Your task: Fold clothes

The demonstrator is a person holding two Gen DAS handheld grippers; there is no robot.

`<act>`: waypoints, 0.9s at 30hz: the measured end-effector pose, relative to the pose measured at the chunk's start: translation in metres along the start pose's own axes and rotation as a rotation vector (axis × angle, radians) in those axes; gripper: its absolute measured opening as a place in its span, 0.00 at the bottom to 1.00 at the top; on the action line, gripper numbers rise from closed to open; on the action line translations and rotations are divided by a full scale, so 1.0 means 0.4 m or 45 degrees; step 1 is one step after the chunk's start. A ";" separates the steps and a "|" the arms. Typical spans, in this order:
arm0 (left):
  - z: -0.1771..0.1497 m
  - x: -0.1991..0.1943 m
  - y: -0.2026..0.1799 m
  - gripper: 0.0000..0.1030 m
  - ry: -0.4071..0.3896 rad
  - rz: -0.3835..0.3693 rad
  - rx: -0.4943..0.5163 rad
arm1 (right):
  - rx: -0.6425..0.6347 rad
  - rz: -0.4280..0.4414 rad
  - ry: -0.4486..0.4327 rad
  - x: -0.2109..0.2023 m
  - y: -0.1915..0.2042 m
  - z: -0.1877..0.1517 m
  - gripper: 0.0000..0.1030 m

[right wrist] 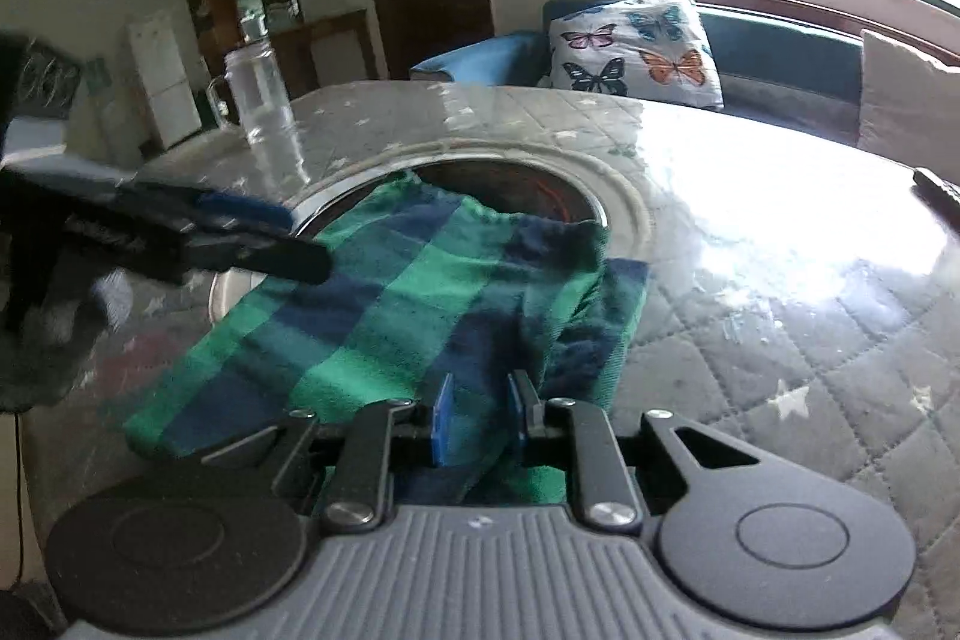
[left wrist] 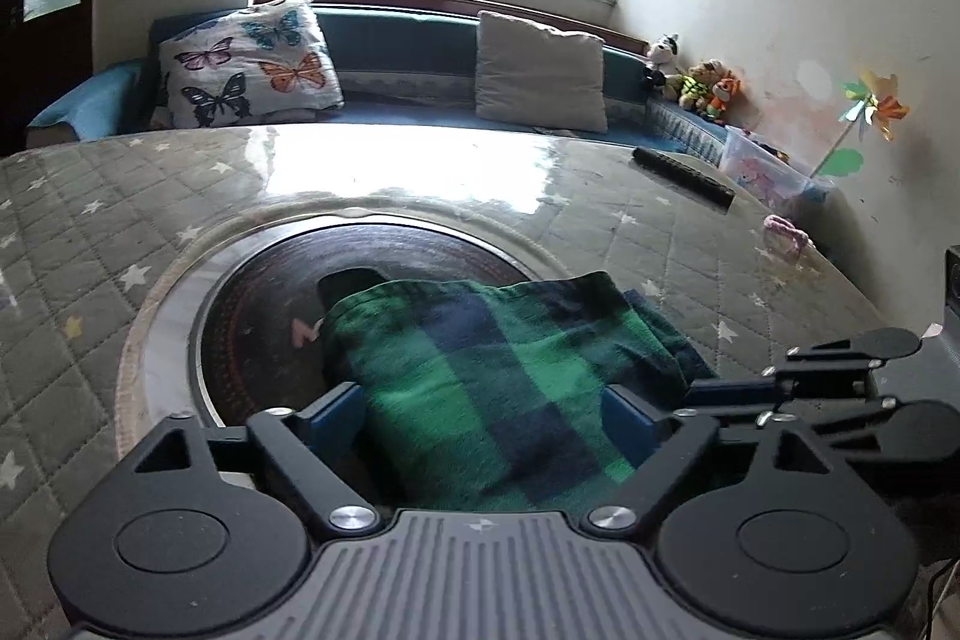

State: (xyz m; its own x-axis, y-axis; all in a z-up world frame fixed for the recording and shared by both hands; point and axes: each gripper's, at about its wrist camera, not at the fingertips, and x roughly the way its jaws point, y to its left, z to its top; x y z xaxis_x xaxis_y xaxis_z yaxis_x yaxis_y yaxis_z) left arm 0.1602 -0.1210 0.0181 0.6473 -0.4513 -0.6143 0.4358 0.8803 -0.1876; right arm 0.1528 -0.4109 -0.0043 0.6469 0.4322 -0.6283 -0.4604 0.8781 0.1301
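A green and navy plaid garment (left wrist: 480,370) lies partly folded on the glass-topped table, over the dark round centre plate (left wrist: 270,310). My left gripper (left wrist: 480,412) is open, its blue pads on either side of the cloth's near part. In the right wrist view the garment (right wrist: 384,316) spreads across the table. My right gripper (right wrist: 477,418) is shut on a fold of the cloth at its near edge. The left gripper (right wrist: 240,238) shows blurred at the left, above the cloth's far left edge.
A black remote (left wrist: 684,175) lies at the table's far right, and a pink item (left wrist: 786,232) at its right edge. A clear water jug (right wrist: 264,112) stands at the far left. A sofa with a butterfly cushion (left wrist: 252,64) lies beyond.
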 end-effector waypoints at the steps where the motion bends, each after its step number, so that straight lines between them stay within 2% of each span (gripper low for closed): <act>1: -0.002 -0.004 0.006 0.95 -0.001 0.006 -0.022 | 0.007 -0.033 -0.012 -0.006 -0.002 0.002 0.20; 3: -0.006 -0.009 0.013 0.96 0.003 0.008 -0.066 | 0.047 -0.048 -0.025 -0.011 -0.014 0.006 0.23; 5: -0.012 -0.012 0.013 0.99 0.008 0.009 -0.091 | 0.106 -0.061 -0.032 -0.010 -0.027 0.006 0.44; 6: -0.017 -0.012 0.013 0.99 0.014 0.009 -0.104 | 0.124 -0.083 -0.038 -0.006 -0.031 0.004 0.48; 8: -0.025 -0.007 0.014 0.99 0.034 0.008 -0.130 | 0.138 -0.128 -0.044 0.001 -0.033 0.001 0.49; 13: -0.038 0.007 0.027 0.98 0.079 -0.015 -0.228 | 0.284 -0.055 -0.012 0.021 -0.065 -0.006 0.49; 18: -0.044 0.019 0.040 0.86 0.117 -0.034 -0.293 | 0.313 -0.060 -0.011 0.038 -0.061 -0.008 0.48; 21: -0.049 0.026 0.047 0.75 0.137 -0.046 -0.325 | 0.334 -0.051 -0.007 0.042 -0.055 -0.006 0.41; 25: -0.054 0.037 0.051 0.60 0.155 -0.078 -0.360 | 0.373 -0.035 0.000 0.041 -0.060 -0.008 0.25; 27: -0.054 0.036 0.050 0.58 0.157 -0.073 -0.357 | 0.392 -0.020 0.001 0.039 -0.063 -0.011 0.21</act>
State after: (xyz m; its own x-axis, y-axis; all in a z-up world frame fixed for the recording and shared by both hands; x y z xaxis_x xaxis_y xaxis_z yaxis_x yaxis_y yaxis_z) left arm 0.1646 -0.1067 -0.0111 0.5386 -0.4956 -0.6814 0.2686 0.8675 -0.4186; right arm 0.1716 -0.4273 -0.0208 0.6517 0.4183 -0.6327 -0.2444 0.9055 0.3469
